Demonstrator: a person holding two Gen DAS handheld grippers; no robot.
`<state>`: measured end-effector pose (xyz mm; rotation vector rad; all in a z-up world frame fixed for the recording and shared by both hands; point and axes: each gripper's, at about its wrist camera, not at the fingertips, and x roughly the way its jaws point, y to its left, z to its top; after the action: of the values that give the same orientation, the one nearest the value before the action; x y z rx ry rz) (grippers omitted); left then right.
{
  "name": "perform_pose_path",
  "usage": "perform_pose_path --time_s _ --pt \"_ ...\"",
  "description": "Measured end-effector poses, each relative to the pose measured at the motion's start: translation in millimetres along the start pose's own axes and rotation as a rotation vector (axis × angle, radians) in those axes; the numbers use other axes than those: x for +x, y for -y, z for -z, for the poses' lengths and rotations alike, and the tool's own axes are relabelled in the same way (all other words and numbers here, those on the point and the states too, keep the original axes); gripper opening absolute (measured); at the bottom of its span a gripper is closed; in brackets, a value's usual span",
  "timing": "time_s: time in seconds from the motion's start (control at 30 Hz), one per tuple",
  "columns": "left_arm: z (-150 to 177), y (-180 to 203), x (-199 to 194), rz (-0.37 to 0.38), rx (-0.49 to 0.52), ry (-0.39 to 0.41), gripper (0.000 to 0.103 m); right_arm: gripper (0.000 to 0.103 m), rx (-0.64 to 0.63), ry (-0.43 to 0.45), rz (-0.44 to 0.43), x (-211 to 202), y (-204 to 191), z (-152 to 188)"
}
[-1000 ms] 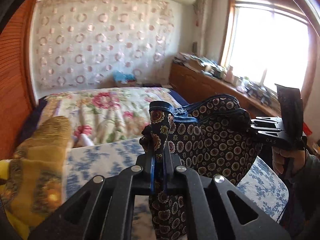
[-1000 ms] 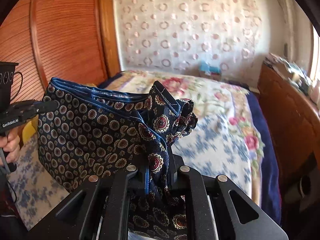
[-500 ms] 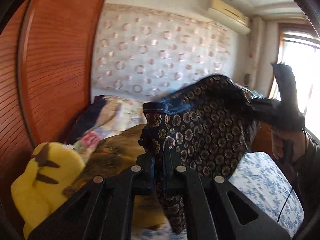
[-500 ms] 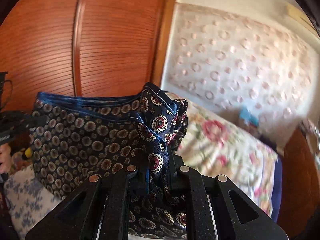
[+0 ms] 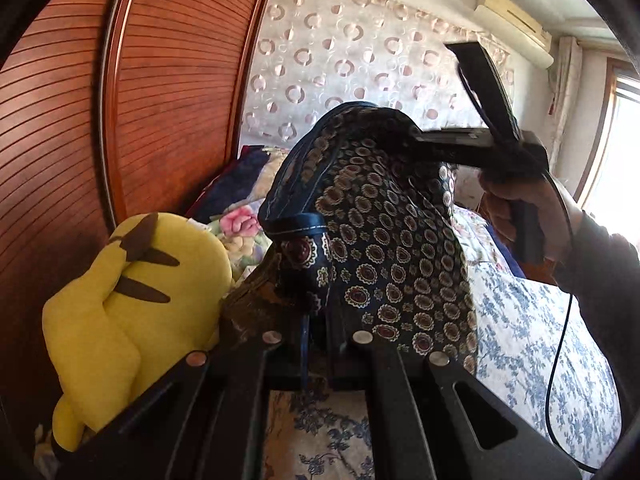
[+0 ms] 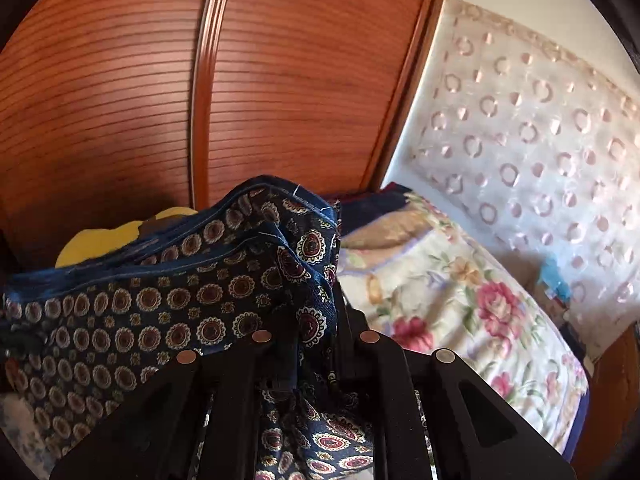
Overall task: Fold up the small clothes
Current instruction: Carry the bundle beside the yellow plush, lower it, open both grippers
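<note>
A dark navy garment [image 5: 380, 240] printed with small round medallions hangs in the air between both grippers, above the bed. My left gripper [image 5: 316, 320] is shut on a hemmed edge of it, low in the left wrist view. Higher up at the right, a hand carries my right gripper [image 5: 404, 136], which pinches the garment's other end. In the right wrist view the garment [image 6: 160, 312] spreads to the left of the right gripper [image 6: 318, 320]. Its jaws are opening, with bunched cloth still caught between them.
A yellow plush toy [image 5: 132, 292] lies at the left against the slatted wooden wardrobe door [image 5: 72, 140]. A brown-gold blanket [image 5: 260, 300] sits beside it. The bed has a blue-flowered sheet [image 5: 540, 340] and a rose-patterned quilt [image 6: 460, 300]. A circle-patterned curtain [image 5: 340, 60] hangs behind.
Both grippers have swung left with the garment, from facing the bed and window to facing the wardrobe door. The plush toy has come close. The cloth bunch above the right jaws has slumped.
</note>
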<state>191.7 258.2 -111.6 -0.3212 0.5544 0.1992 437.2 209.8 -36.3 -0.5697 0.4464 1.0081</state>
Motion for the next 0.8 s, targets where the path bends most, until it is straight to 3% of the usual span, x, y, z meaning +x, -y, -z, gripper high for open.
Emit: perform_pose_path --time_s 0.1,0.17,0.33,0.63,0.8 --pt "3.6 2.6 1.8 -0.001 0.001 -0.009 0.003 0.026 0.051 0.045 0.001 -7.4 5.5 -7.1" --pt "1.9 1.3 -0.3 -0.001 0.004 -0.009 0.003 0.047 0.116 0.085 -0.001 -21.7 14.4 -8.6" --pt "0.3 0.7 -1.0 -0.01 0.001 -0.014 0.003 0.049 0.143 0.083 -0.005 -41.8 22.4 1.7" --pt "3.7 1.3 5.4 -0.041 0.012 -0.035 0.003 0.05 0.244 -0.126 -0.096 25.5 21.9 69.6" --pt "5.8 6.7 12.9 -0.076 0.063 -0.072 0.003 0.052 0.32 -0.082 -0.081 32.1 22.2 78.9"
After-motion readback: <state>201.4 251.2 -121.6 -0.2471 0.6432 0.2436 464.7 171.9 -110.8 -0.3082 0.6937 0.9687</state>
